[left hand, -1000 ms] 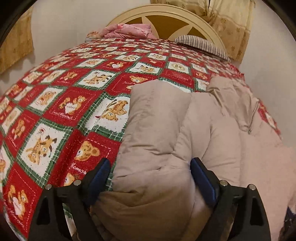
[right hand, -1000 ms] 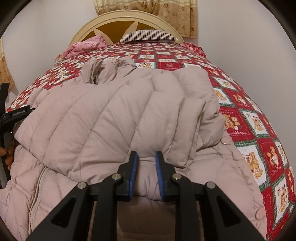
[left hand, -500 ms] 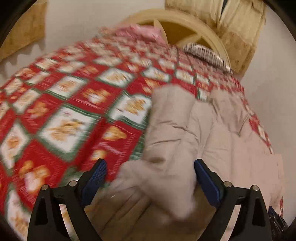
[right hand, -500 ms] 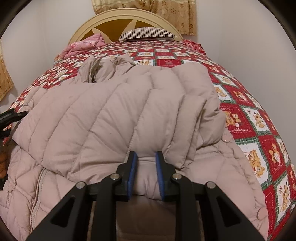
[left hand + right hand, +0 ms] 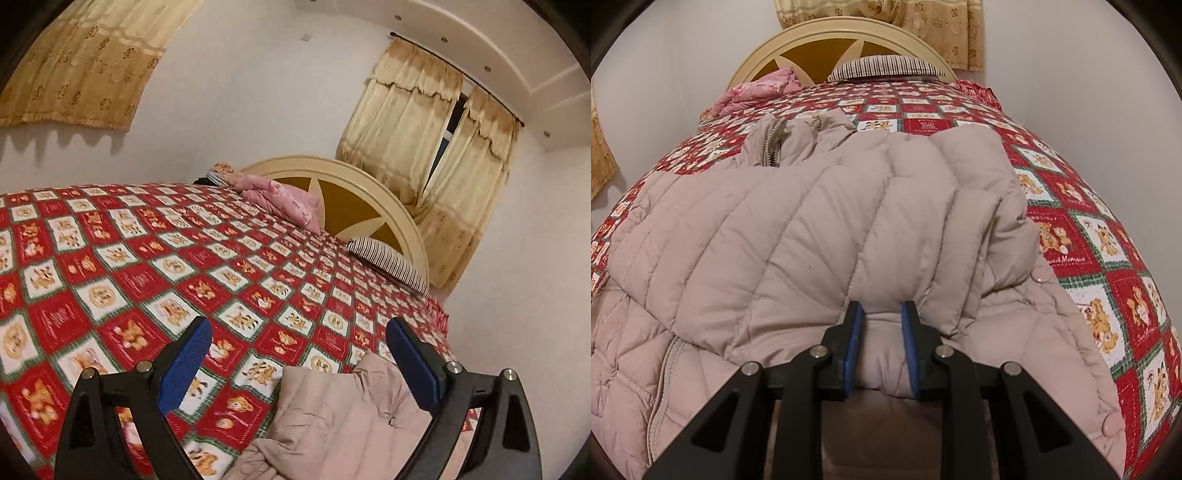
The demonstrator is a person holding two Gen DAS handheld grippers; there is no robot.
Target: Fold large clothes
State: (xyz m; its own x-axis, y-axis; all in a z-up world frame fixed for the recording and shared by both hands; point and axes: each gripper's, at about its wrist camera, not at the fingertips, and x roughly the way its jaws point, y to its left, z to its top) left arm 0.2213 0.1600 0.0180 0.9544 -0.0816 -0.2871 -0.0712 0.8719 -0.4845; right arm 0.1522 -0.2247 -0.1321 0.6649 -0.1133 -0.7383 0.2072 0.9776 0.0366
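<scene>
**Right claw pinching the puffer, left one wide and holding nothing**

Right gripper [image 5: 881, 343] is clamped down on a fat roll of the beige puffer coat [image 5: 798, 236], blue pads squeezing the padding between them, fingers close together but not touching because of all the fluff. From there the coat spreads outward over the near half of the bed, a quilted panel folded across the top of the rest of it, with the zipper [image 5: 772, 146] and collar bunched at the far end. A couple of snap buttons [image 5: 1038, 275] show along the right edge.

Left gripper [image 5: 299, 354] is up in the air, tilted, its jaws spread wide with nothing between them. Below it only a corner of the coat [image 5: 332, 410] pokes into the left wrist view, lying on the bedspread near the right-hand finger [image 5: 413, 362]; can't tell if that finger touches it or just passes in front.

Further out, everything sits on a red and green teddy bear quilt [image 5: 1082, 221] covering the whole bed. At the far end there's a striped pillow [image 5: 882, 68] and a crumpled pink blanket [image 5: 757, 90] against the cream round headboard [image 5: 369, 206]. Gold curtains [image 5: 436, 155] hang behind that on the wall.
</scene>
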